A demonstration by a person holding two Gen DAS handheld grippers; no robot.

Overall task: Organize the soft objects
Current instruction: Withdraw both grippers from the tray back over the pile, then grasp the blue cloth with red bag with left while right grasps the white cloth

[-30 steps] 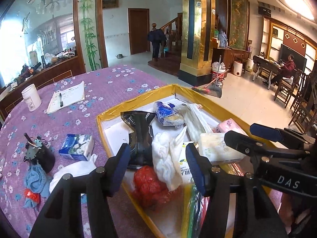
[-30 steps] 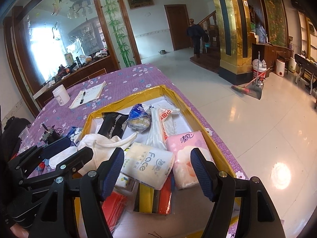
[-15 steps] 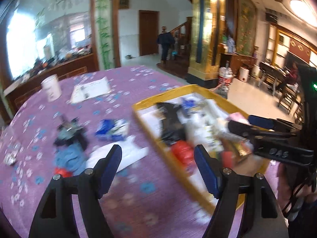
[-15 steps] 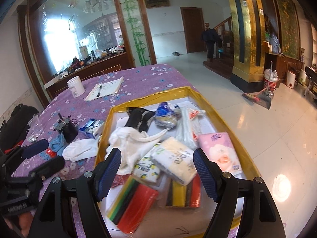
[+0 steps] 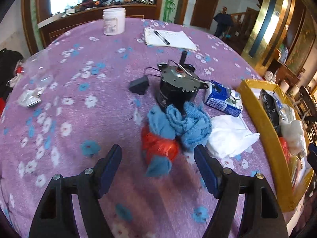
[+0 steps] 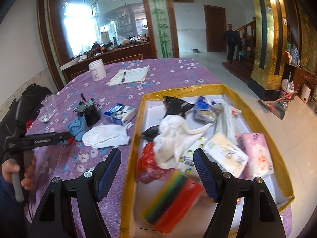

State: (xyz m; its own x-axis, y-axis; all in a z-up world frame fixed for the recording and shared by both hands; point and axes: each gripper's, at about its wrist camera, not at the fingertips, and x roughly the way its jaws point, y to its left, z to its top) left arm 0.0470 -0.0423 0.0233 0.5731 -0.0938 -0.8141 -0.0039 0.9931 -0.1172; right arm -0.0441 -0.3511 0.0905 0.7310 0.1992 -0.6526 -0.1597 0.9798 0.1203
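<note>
My left gripper (image 5: 157, 154) is open and points down at the purple tablecloth. Just ahead of its fingertips lies a crumpled blue cloth (image 5: 186, 125) on a red plastic bag (image 5: 158, 146); the pads touch neither. A white cloth (image 5: 229, 136) lies to the right, beside a blue tissue pack (image 5: 221, 99). My right gripper (image 6: 157, 154) is open and empty over the left wall of the yellow box (image 6: 136, 138). Inside lie a white cloth (image 6: 172, 138), a red bag (image 6: 147, 160), tissue packs (image 6: 225, 154) and a coloured sponge pack (image 6: 174, 200). The left gripper (image 6: 66, 135) shows there, by the blue cloth.
A black motor (image 5: 176, 91) with wires stands right behind the blue cloth. Farther back are a white jar (image 5: 114, 20) and a notebook with a pen (image 5: 168, 38). Foil scraps (image 5: 29, 99) lie at the left. A person (image 6: 230, 39) stands far off by the stairs.
The left gripper has swung left from above the box to the blue cloth on the tablecloth, and its jaws have widened. The right gripper has shifted left to the box's left wall.
</note>
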